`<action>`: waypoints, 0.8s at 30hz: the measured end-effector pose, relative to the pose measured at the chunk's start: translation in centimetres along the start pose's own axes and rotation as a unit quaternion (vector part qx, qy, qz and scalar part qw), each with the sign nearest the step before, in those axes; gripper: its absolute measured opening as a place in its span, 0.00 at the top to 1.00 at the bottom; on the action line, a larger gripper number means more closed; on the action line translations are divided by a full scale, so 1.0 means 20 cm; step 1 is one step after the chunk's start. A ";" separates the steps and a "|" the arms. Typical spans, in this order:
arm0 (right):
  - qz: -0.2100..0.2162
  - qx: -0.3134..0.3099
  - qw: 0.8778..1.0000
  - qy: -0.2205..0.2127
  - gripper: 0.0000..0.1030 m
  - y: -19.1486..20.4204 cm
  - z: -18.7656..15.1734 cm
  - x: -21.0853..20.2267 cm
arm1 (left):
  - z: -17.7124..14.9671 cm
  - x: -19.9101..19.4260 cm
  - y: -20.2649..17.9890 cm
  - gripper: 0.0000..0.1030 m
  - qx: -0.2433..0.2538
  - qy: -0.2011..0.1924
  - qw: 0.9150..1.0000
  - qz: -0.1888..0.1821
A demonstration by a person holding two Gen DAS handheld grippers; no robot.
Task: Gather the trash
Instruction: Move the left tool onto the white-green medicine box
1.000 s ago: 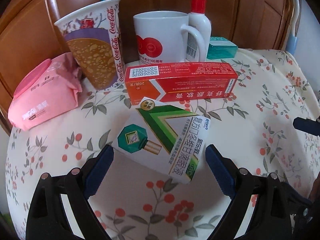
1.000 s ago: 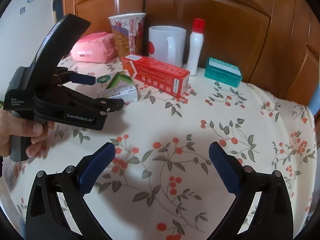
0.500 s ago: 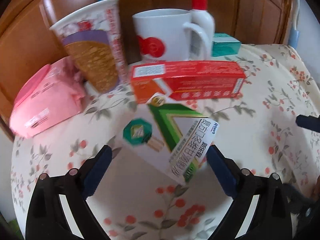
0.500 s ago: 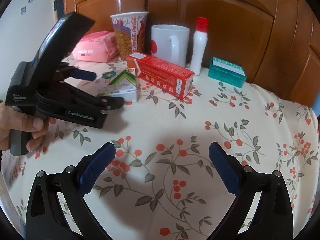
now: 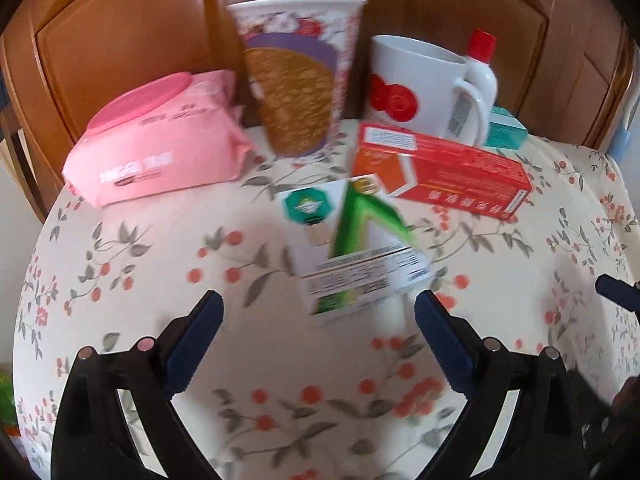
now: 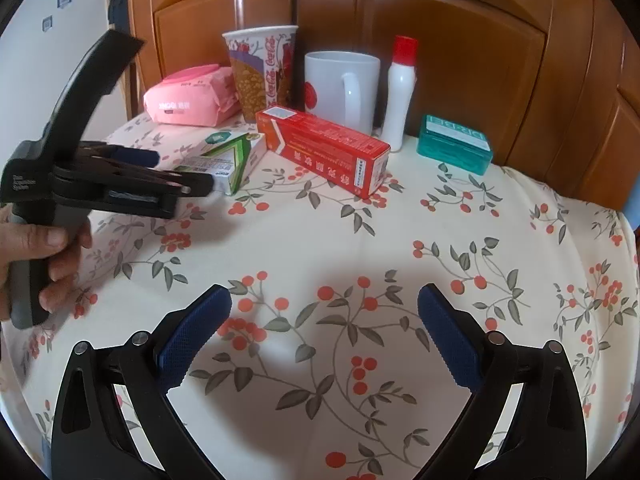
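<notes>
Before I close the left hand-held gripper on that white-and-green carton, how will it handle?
The white-and-green carton looks like thin cardboard, so probably light and liable to dent under a hard squeeze. It lies flat on the tablecloth, so it should slide rather than roll. The left hand-held gripper stands open in front of it.

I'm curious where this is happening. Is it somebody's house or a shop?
Most likely a home. A flowery tablecloth covers a small table in front of wooden cabinet doors, and everyday things stand there: a white mug and a pink pack of wipes.
</notes>
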State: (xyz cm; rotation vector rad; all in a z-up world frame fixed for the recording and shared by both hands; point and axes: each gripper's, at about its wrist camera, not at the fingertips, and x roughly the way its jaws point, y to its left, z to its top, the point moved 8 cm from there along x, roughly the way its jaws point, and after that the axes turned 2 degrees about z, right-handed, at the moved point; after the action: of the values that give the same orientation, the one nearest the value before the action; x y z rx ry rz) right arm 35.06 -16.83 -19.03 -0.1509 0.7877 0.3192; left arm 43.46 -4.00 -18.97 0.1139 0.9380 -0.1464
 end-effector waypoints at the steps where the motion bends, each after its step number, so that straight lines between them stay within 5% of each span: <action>1: 0.000 0.000 1.000 0.000 0.06 0.00 0.00 0.00 | 0.01 0.02 -0.04 0.07 0.001 0.002 1.000 0.004; 9: 0.003 -0.007 1.000 -0.003 0.06 -0.03 0.05 0.04 | 0.11 0.15 -0.13 0.08 -0.012 0.023 0.999 0.022; 19: 0.024 -0.041 0.999 -0.007 0.06 -0.12 0.34 0.29 | 0.06 0.12 0.05 0.08 -0.026 0.026 0.999 0.018; 24: 0.016 -0.069 0.997 -0.005 0.18 -0.07 0.39 0.37 | 0.05 0.12 0.14 0.08 -0.031 0.026 0.999 0.018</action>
State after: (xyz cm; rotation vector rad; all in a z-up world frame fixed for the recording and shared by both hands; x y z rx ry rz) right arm 45.58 -14.46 -18.91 -0.2668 0.7583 0.4040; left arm 46.17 -1.52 -20.09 0.0779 0.9918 -0.0808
